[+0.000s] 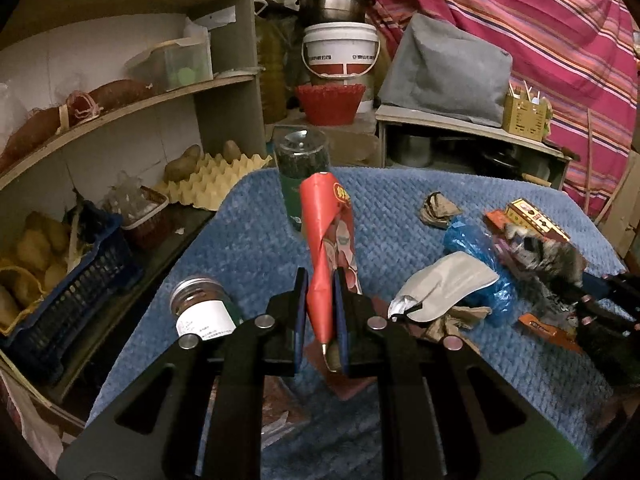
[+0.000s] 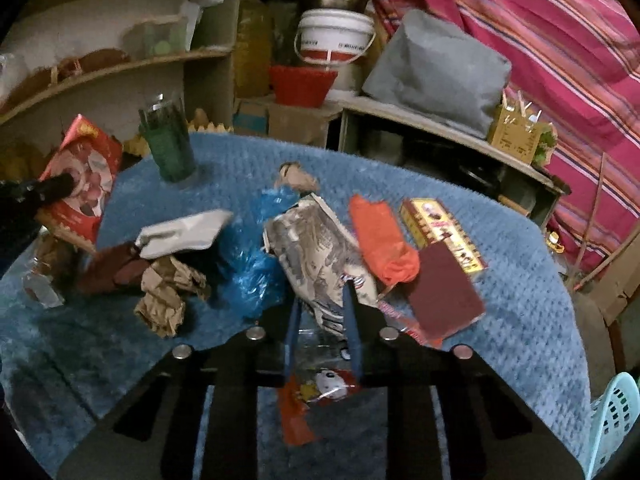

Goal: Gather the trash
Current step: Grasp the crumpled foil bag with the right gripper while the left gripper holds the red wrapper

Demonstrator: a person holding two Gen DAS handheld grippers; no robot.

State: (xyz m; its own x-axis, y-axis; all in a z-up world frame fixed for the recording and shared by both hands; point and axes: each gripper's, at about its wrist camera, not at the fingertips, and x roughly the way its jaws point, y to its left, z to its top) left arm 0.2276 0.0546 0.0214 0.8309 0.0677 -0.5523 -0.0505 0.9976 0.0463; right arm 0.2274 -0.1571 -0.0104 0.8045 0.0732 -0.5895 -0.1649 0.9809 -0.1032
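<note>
My left gripper (image 1: pixel 321 280) is shut on a red snack wrapper (image 1: pixel 328 240) and holds it upright above the blue cloth (image 1: pixel 248 240); the wrapper also shows at the left of the right wrist view (image 2: pixel 86 176). My right gripper (image 2: pixel 322 300) is shut on a grey printed wrapper (image 2: pixel 316 252) in the middle of the trash pile. Around it lie a blue plastic bag (image 2: pixel 248 264), crumpled brown paper (image 2: pixel 168 292), a silver pouch (image 2: pixel 180 232), an orange bag (image 2: pixel 380 236), a yellow-red box (image 2: pixel 444 228) and a dark red card (image 2: pixel 444 292).
A green glass jar (image 1: pixel 304 176) stands at the far edge of the cloth and a small capped jar (image 1: pixel 204 312) lies near left. Shelves (image 1: pixel 120 108) with potatoes, an egg tray (image 1: pixel 216 184) and a blue crate (image 1: pixel 72 280) are left. A light blue basket (image 2: pixel 616 420) is bottom right.
</note>
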